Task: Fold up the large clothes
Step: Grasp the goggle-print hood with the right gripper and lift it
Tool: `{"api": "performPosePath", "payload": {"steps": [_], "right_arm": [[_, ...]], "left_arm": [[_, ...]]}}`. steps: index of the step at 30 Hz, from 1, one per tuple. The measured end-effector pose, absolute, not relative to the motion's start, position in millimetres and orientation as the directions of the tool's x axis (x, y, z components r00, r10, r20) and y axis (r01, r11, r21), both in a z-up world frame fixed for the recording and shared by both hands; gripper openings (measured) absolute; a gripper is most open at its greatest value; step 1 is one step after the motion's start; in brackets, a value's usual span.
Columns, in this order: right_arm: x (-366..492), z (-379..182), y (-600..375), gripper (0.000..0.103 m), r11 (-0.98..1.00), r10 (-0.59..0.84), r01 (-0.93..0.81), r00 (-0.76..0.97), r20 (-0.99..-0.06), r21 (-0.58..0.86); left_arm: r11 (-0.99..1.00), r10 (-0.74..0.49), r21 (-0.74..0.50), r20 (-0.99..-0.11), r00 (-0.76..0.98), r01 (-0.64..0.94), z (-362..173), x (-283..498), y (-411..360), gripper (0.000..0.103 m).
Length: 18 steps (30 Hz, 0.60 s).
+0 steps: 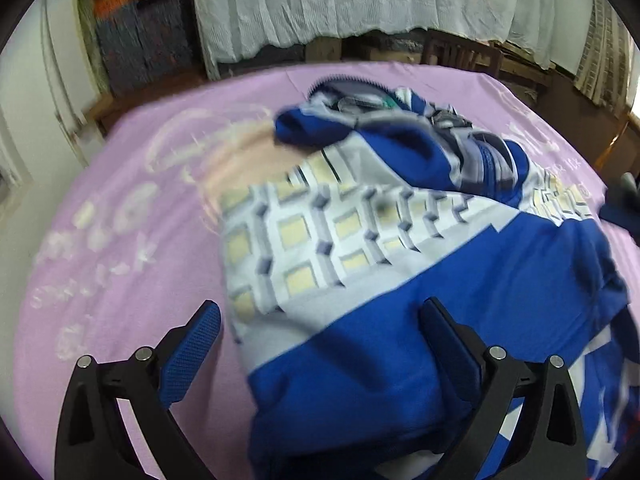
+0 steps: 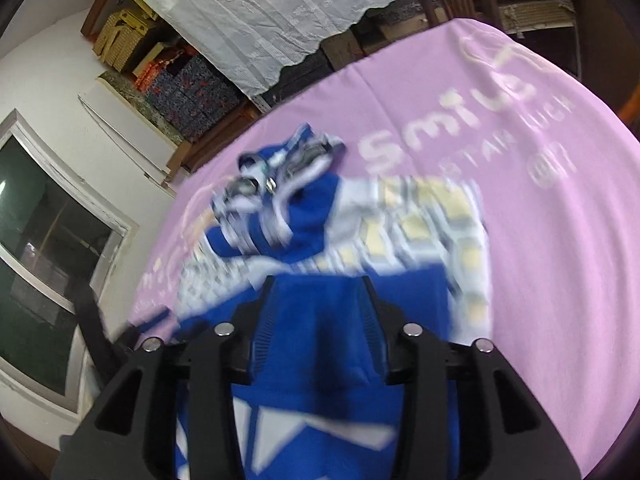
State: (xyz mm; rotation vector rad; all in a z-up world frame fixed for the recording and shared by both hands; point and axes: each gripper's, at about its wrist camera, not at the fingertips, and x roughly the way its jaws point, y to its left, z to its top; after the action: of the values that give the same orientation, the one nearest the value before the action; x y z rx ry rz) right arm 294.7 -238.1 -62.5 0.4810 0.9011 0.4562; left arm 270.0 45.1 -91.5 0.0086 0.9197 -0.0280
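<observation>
A blue, white and grey jacket [image 1: 360,240] with a pale yellow square pattern lies partly folded on the pink cloth [image 1: 140,240]. Its collar and zipper [image 1: 352,96] sit bunched at the far end. My left gripper [image 1: 322,316] hangs open over the jacket's near left edge, one finger over the pink cloth and the other over blue fabric, gripping nothing. In the right wrist view the jacket [image 2: 420,220] is blurred. My right gripper [image 2: 318,292] has its jaws apart with a hump of blue fabric [image 2: 316,340] between them; the pads do not seem to press it.
The pink cloth [image 2: 540,260] with white lettering covers the whole work surface. Behind it hangs a white lace cover [image 1: 360,0], with stacked boxes [image 1: 140,40] at the far left and a wooden chair [image 1: 460,56]. A window [image 2: 40,240] is at the left.
</observation>
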Motion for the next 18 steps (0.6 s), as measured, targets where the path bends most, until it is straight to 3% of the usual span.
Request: {"api": "performPosePath", "payload": {"steps": [3, 6, 9, 16, 18], "right_arm": [[325, -49, -221, 0.062, 0.820, 0.541, -0.177, 0.549, -0.637, 0.545], [365, -44, -194, 0.066, 0.844, 0.518, -0.192, 0.530, -0.671, 0.500], [401, -46, -164, 0.079, 0.850, 0.518, -0.207, 0.493, -0.699, 0.484], [477, -56, -118, 0.080, 0.914, 0.403, -0.171, 0.503, -0.765, 0.369], [499, -61, -115, 0.077, 0.923, 0.376, -0.134, 0.510, -0.774, 0.360]], "left_arm": [[0.996, -0.084, -0.089, -0.802, 0.591, 0.021, -95, 271, 56, 0.100], [0.998, -0.057, -0.057, -0.803, 0.594, 0.018, -97, 271, 52, 0.100], [0.998, -0.059, -0.061, -0.804, 0.591, 0.017, -98, 273, 52, 0.100], [0.998, -0.051, -0.057, -0.806, 0.589, 0.008, -98, 273, 52, 0.100], [0.998, -0.051, -0.059, -0.807, 0.588, 0.006, -98, 273, 52, 0.100]]}}
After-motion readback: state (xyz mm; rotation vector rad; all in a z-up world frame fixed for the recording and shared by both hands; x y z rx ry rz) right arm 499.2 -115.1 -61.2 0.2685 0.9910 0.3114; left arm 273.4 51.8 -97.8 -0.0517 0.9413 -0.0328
